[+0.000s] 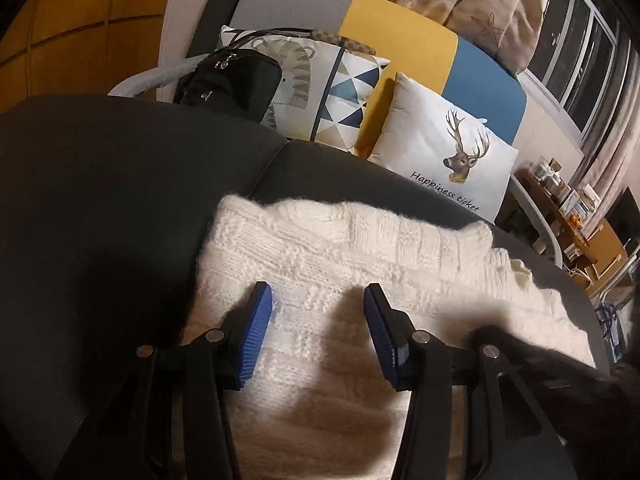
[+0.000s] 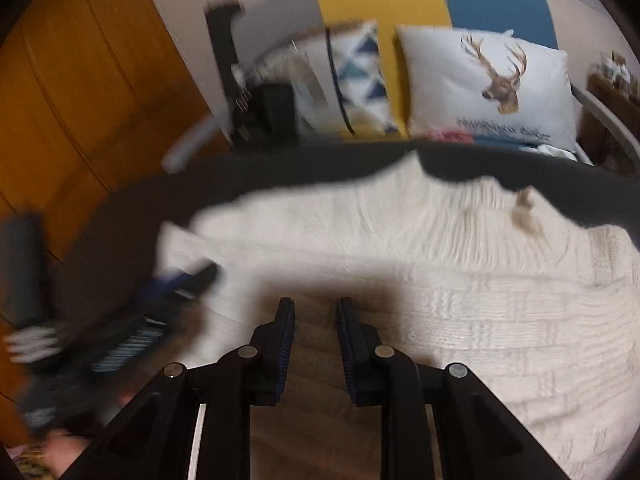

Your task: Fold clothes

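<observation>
The left hand-held gripper hovers with jaws apart and empty over the near left end of the cream knit sweater, whose long axis runs rightward across the dark sofa seat. The right hand-held gripper, jaws narrowly parted and empty, hangs over its middle; neither is nearer.

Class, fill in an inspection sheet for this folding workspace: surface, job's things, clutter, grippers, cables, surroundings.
Surface: dark grey sofa seat.
Job's things: cream knitted sweater spread flat on the seat.
Clutter: black bag, deer cushion and triangle cushion behind.
Grippers: left gripper open above the sweater; right gripper open, narrower gap, nothing between.
Cables: nothing seen.
Surroundings: wooden door, curtains, window, crowded shelf.
</observation>
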`<action>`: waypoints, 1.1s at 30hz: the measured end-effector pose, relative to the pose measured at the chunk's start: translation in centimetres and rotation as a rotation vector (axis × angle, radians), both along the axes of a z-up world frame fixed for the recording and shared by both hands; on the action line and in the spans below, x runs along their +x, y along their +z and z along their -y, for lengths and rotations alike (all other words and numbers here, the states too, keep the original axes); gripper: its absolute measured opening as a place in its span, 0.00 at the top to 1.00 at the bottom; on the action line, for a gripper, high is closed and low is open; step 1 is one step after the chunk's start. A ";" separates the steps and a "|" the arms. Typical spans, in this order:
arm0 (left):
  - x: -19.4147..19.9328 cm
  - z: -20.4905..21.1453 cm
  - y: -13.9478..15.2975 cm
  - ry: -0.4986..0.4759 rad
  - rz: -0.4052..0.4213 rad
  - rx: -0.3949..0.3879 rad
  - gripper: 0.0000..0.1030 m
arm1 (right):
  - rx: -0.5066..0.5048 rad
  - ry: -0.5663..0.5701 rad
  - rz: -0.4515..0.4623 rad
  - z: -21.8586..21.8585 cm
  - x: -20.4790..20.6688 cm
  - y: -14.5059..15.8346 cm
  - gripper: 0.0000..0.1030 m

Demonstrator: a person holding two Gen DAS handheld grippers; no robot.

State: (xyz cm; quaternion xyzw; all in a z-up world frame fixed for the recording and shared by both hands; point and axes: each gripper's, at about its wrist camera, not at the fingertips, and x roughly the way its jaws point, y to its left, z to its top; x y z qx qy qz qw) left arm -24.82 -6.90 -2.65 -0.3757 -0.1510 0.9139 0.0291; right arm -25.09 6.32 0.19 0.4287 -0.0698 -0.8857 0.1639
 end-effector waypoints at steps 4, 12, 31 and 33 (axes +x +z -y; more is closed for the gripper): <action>0.2 0.2 -0.1 -0.003 0.000 -0.001 0.51 | 0.175 -0.047 -0.073 -2.0 0.8 0.2 0.82; 0.4 0.4 -0.1 -0.010 -0.001 -0.006 0.51 | 0.036 -0.333 -0.032 -14.6 3.5 -2.4 0.95; 0.5 0.5 -0.2 -0.016 -0.010 0.017 0.51 | -0.008 -0.291 -0.020 -15.9 7.5 -4.7 0.99; 0.5 0.4 -0.2 -0.019 -0.010 0.011 0.51 | -0.098 -0.342 -0.007 -18.6 7.7 -4.8 1.00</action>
